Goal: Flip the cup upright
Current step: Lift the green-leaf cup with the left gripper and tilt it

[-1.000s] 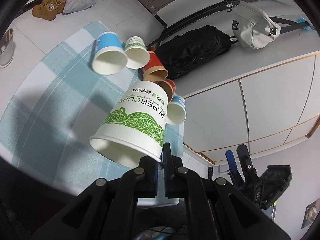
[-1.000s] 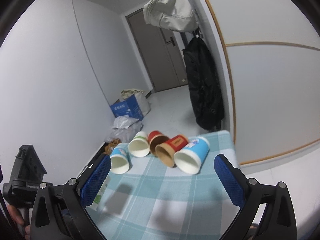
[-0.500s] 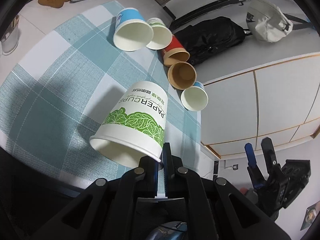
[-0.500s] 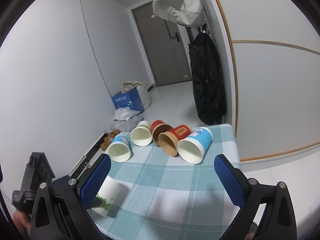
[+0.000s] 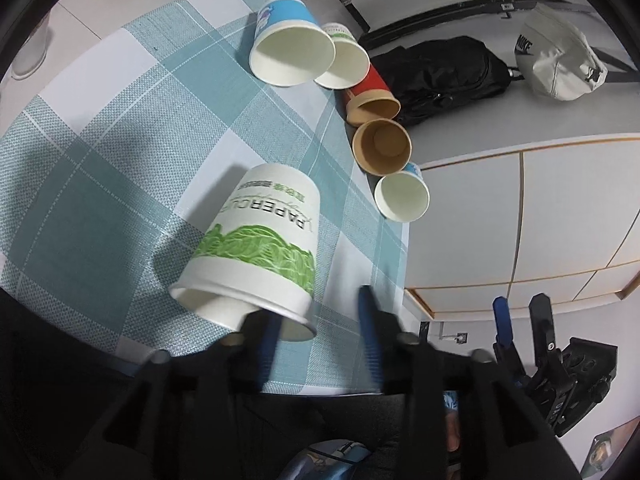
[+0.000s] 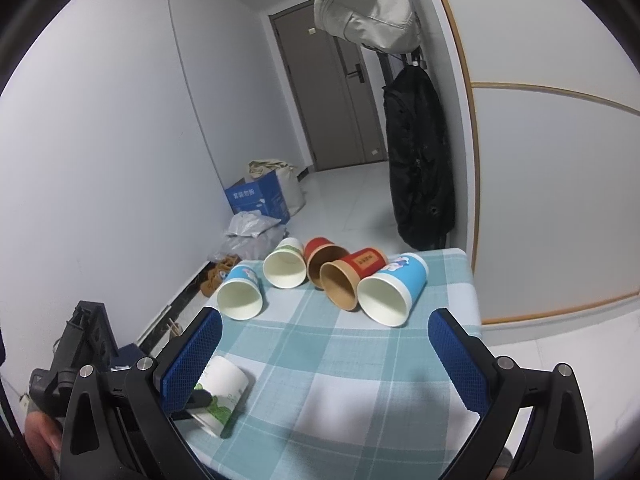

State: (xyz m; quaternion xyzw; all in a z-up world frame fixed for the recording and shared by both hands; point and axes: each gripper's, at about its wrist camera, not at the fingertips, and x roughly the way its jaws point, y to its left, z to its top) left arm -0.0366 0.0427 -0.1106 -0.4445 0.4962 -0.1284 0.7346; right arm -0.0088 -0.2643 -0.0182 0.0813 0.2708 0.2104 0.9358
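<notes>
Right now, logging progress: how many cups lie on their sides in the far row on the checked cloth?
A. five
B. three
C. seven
A: the right wrist view shows five tipped cups in a row, apart from the green-leaf cup near the left gripper.

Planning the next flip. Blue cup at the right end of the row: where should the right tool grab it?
Blue cup: probably pinch the top of its rim, one finger inside, right tool coming from the near side. It lies sideways, mouth toward the tool, brown cup crowding its left.
</notes>
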